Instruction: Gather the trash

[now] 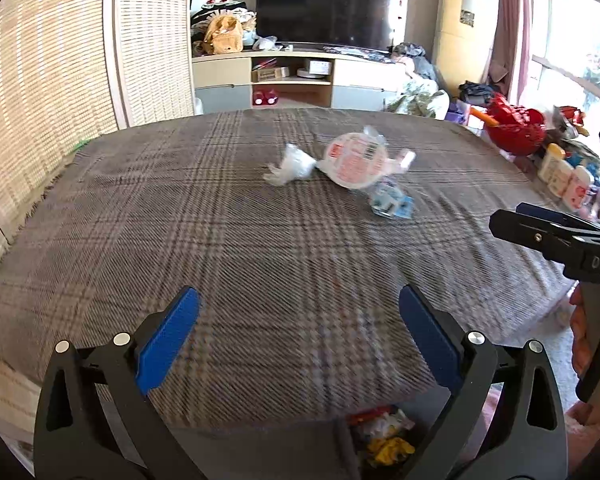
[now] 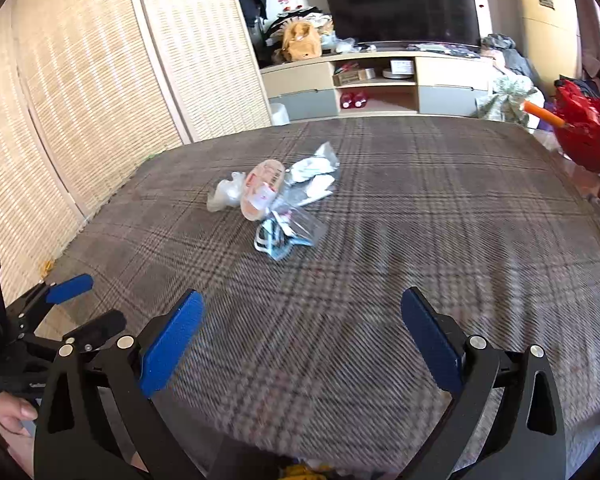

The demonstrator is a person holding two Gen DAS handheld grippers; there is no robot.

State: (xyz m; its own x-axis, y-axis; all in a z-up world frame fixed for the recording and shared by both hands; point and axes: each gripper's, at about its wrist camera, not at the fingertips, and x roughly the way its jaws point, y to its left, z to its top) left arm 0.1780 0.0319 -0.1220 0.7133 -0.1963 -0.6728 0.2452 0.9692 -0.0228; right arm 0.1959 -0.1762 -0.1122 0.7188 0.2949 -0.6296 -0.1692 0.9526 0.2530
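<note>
A small heap of trash lies in the middle of the plaid tablecloth (image 1: 180, 240): a round white lid with red print (image 1: 356, 160), a crumpled clear plastic wrap (image 1: 290, 168) and a blue and white wrapper (image 1: 392, 202). The same lid (image 2: 262, 190), plastic wrap (image 2: 226, 194) and blue wrapper (image 2: 276, 240) show in the right wrist view. My left gripper (image 1: 300, 316) hangs open over the near part of the table, well short of the heap. My right gripper (image 2: 302, 316) is open too, also short of it. Nothing sits between either pair of blue pads.
A bin or bag with colourful wrappers (image 1: 384, 436) sits below the near table edge. Behind the table stand a TV (image 1: 324, 12) on a low cabinet (image 1: 292, 76), a woven screen (image 1: 52, 80) at left, and red toys (image 1: 516, 124) and bottles at right.
</note>
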